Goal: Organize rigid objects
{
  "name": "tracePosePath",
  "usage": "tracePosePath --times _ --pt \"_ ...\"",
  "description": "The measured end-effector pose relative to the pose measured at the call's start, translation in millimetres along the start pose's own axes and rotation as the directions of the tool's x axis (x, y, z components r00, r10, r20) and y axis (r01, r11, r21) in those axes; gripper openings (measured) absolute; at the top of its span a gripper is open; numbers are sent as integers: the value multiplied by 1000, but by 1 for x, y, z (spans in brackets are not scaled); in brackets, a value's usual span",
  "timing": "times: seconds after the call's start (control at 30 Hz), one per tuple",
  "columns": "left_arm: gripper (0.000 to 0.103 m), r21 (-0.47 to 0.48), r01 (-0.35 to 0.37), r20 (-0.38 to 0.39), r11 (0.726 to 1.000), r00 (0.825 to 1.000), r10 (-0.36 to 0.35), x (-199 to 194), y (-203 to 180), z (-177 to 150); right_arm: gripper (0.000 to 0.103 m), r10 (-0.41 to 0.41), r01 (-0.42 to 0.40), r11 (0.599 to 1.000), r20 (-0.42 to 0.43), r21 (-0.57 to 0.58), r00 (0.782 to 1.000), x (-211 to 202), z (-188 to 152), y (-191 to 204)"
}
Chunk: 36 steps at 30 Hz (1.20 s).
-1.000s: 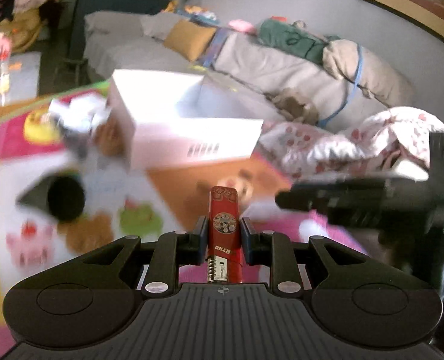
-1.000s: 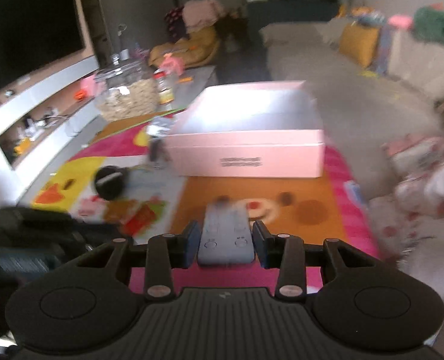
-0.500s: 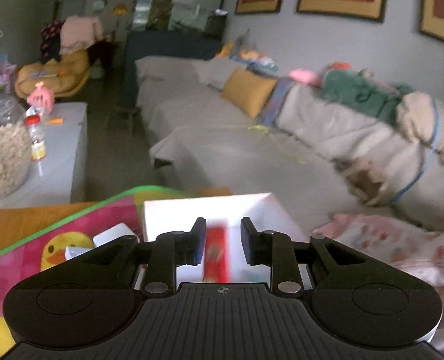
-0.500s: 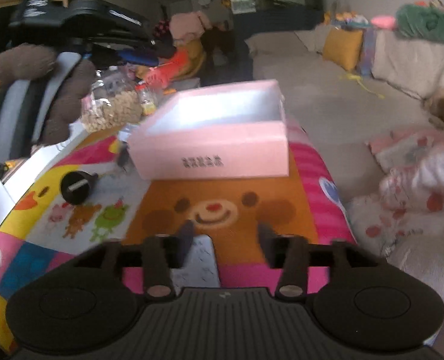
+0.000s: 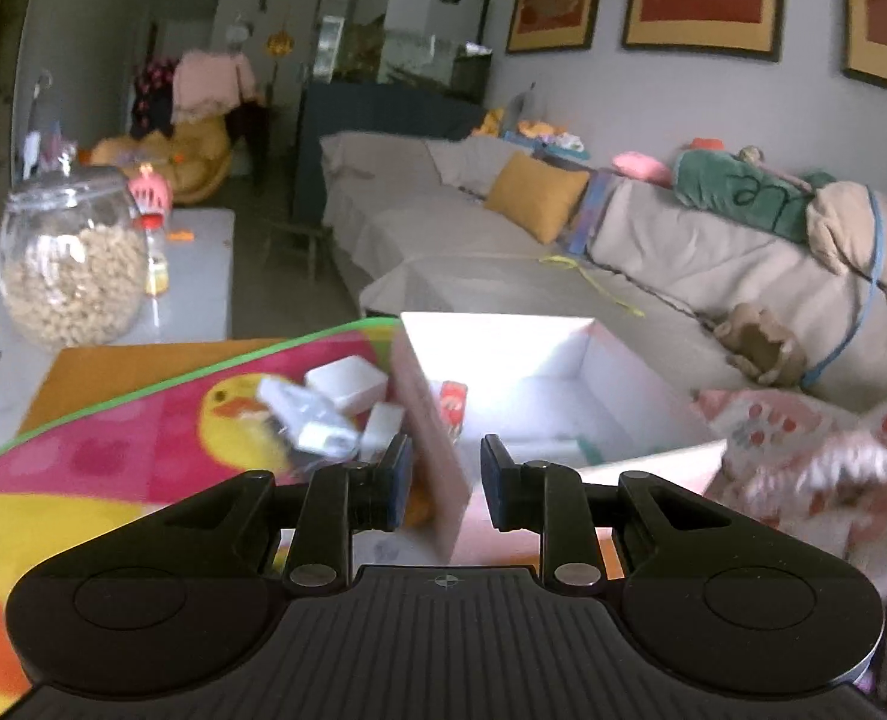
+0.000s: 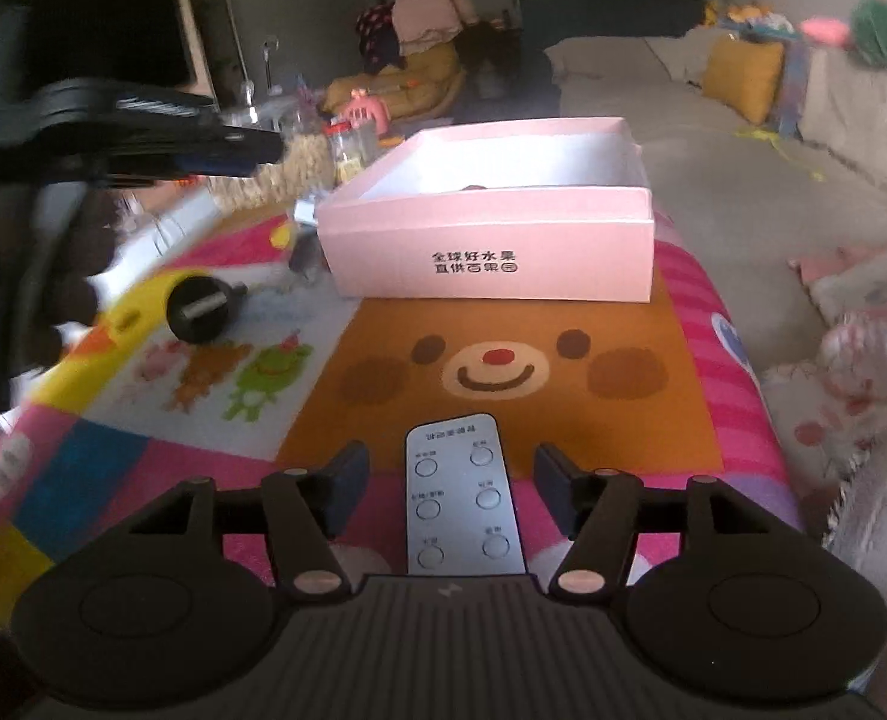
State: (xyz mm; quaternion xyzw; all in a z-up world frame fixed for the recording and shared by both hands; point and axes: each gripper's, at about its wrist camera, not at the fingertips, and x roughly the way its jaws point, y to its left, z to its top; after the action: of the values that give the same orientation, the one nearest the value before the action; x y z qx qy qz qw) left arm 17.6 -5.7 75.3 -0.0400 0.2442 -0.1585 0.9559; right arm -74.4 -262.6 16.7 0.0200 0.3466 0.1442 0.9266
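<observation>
Your left gripper (image 5: 440, 474) is hanging over the near corner of the pink box (image 6: 491, 252), fingers parted with nothing between the pads, and the red lighter (image 5: 454, 402) is lying inside against the box's left wall, so I'd say that one's sorted. The box edge runs right up between your fingers, which makes sense if you just wanted to be above the opening. Your right gripper (image 6: 449, 486) is spread wide too, low over the mat (image 6: 563, 420), with the grey remote (image 6: 458, 492) lying flat between the fingers but touching neither pad. It sits lined up lengthwise with the fingers, handy for pinching its long sides. The box is well ahead of it on the same mat, open side up, so the remote looks like the next thing to go in. A black round thing (image 6: 197, 309) is off to the left of the box, and a few white blocks (image 5: 347, 384) are piled just beside its far-left side, blurry, can't tell what they are.
</observation>
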Motion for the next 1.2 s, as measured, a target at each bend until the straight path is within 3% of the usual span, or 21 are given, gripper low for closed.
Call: tracePosePath --times 0.07,0.1,0.17,0.27,0.37,0.47,0.6,0.67,0.7,0.8,0.93,1.03,1.2 --pt "27 -18 -2 0 1000 1000 2 -13 9 -13 59 -46 45 997 -13 -59 999 5 0 11" --pt "27 -40 -5 -6 999 1000 4 -17 14 -18 49 -61 60 994 -12 -88 998 6 -1 15" --pt "27 -106 -16 -31 994 999 12 -25 28 -29 38 -67 65 988 -7 -139 998 4 -3 22" --pt "27 -199 -51 -62 979 997 39 -31 51 -43 38 -59 56 987 -14 -153 998 -1 -1 24" --pt "27 -225 -87 -71 970 995 73 -34 66 -52 38 -46 47 993 12 -105 999 -8 15 17" --pt "27 -222 -96 -66 970 994 83 -37 71 -59 38 -59 63 997 110 -39 992 -23 52 7" --pt "27 -239 -87 -80 967 994 70 -35 75 -64 38 -117 115 993 233 24 965 -25 120 -1" --pt "27 -245 -101 -96 964 992 80 -34 79 -69 40 -121 117 993 250 30 961 -13 157 -5" --pt "27 -252 -109 -101 962 991 86 -35 82 -71 47 -145 140 989 258 38 955 -3 174 -7" --pt "27 -260 -130 -99 957 989 107 -39 90 -75 52 -216 212 976 226 45 950 21 195 -6" --pt "27 -292 -164 -106 942 985 138 -42 101 -76 55 -53 56 998 171 -12 984 37 170 16" --pt "27 -326 -174 -102 929 984 148 -44 107 -73 55 38 -28 996 115 -82 993 50 146 43" --pt "27 -318 -162 -88 934 986 142 -49 103 -70 55 67 -57 983 52 -174 996 72 143 81"
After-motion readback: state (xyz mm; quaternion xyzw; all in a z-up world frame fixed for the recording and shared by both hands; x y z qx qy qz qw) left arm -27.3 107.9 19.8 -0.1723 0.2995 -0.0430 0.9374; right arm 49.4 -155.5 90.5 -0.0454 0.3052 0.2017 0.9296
